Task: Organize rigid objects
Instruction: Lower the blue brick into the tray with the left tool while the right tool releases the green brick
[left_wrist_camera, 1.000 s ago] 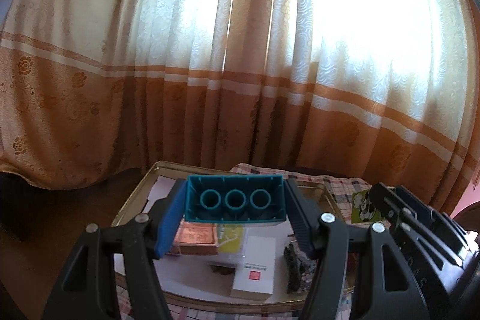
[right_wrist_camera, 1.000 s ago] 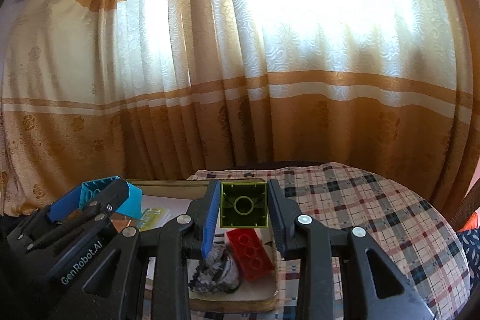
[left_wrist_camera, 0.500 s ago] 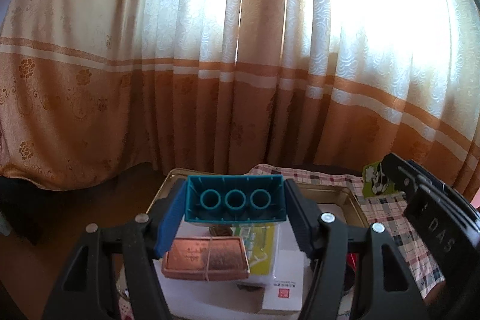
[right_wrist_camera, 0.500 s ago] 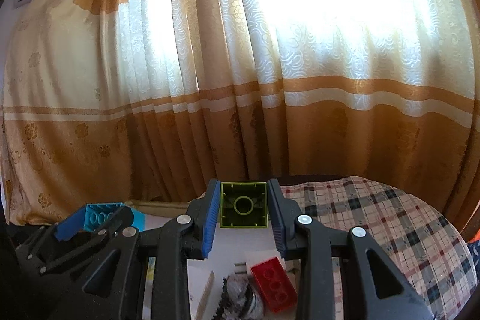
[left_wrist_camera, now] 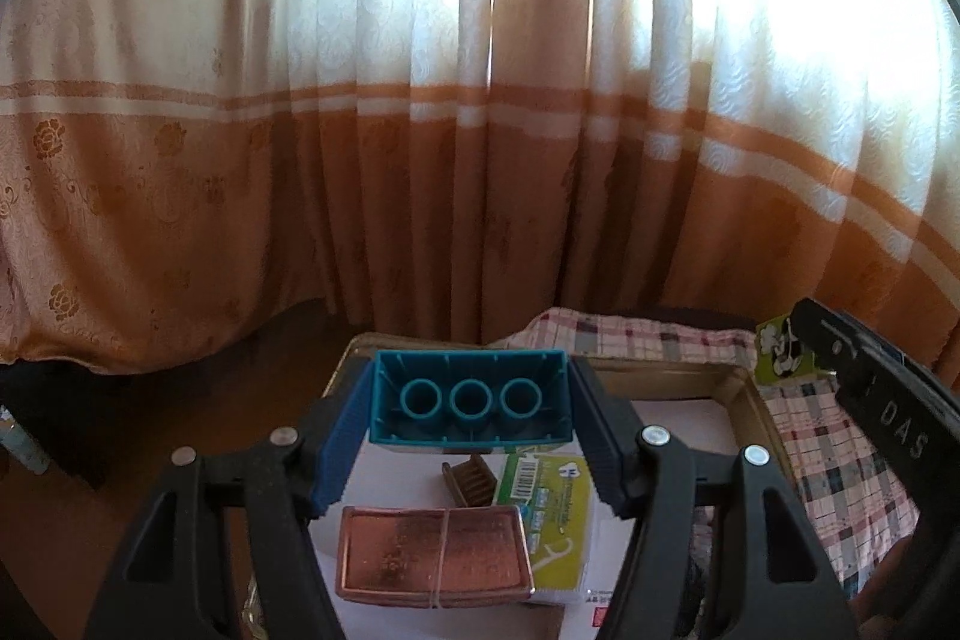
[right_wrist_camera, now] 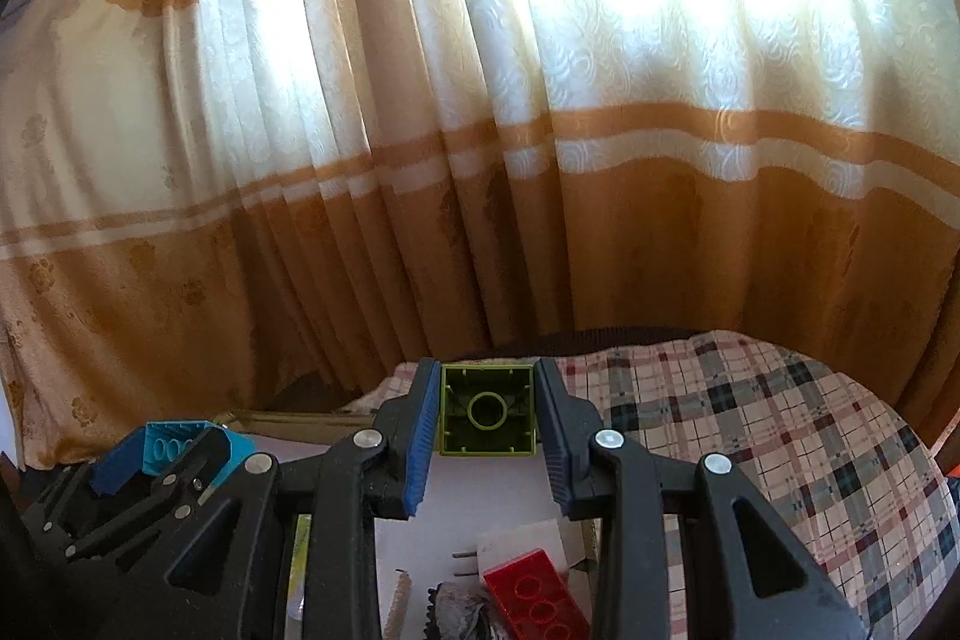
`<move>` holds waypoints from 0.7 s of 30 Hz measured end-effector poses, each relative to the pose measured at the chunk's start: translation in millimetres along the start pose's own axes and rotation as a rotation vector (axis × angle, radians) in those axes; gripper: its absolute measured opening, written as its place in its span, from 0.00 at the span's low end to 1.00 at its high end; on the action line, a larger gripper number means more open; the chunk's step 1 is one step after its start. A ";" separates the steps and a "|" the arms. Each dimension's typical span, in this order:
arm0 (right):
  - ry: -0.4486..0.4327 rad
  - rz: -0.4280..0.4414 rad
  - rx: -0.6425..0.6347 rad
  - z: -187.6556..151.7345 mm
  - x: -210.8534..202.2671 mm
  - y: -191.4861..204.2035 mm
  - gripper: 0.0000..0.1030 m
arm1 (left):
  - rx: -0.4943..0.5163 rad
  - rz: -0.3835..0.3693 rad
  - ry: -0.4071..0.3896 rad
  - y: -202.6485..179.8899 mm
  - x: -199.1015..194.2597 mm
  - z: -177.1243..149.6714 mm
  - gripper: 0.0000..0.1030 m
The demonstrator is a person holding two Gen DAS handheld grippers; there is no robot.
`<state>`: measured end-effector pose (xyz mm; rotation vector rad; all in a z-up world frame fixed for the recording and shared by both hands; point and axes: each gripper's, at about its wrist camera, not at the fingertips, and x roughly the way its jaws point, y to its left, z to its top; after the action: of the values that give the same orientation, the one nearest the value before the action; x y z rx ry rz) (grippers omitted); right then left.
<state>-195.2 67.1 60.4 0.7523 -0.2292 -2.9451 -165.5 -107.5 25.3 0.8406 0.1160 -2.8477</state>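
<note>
Curtain point(left_wrist_camera: 480, 220) behind; tray point(left_wrist_camera: 741, 388) rim below teal brick point(left_wrist_camera: 471, 406).

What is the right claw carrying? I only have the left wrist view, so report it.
Observer: The right claw is shut on a green block, its hollow underside with one round tube facing the camera.
Operator: Now tell me what lies below that claw.
Observer: A red brick lies studs up on the white paper, beside a dark crumpled thing.
</note>
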 end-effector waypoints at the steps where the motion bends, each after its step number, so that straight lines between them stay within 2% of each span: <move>1: 0.008 0.000 -0.009 -0.3 2.7 2.4 0.34 | 0.011 0.008 0.013 -2.6 4.0 1.3 0.62; 6: 0.081 -0.010 -0.041 -2.3 22.2 10.4 0.34 | 0.066 0.037 0.058 -12.4 17.9 2.0 0.62; 9: 0.136 0.003 -0.026 -2.2 36.2 8.3 0.34 | 0.070 0.043 0.092 -14.4 26.1 0.2 0.62; 21: 0.258 0.010 -0.022 -9.7 67.3 9.7 0.34 | 0.086 0.052 0.180 -19.6 51.7 1.9 0.62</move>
<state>-248.8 47.8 22.1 1.1102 -0.1782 -2.7966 -212.9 -95.7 -0.9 1.0994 -0.0053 -2.7412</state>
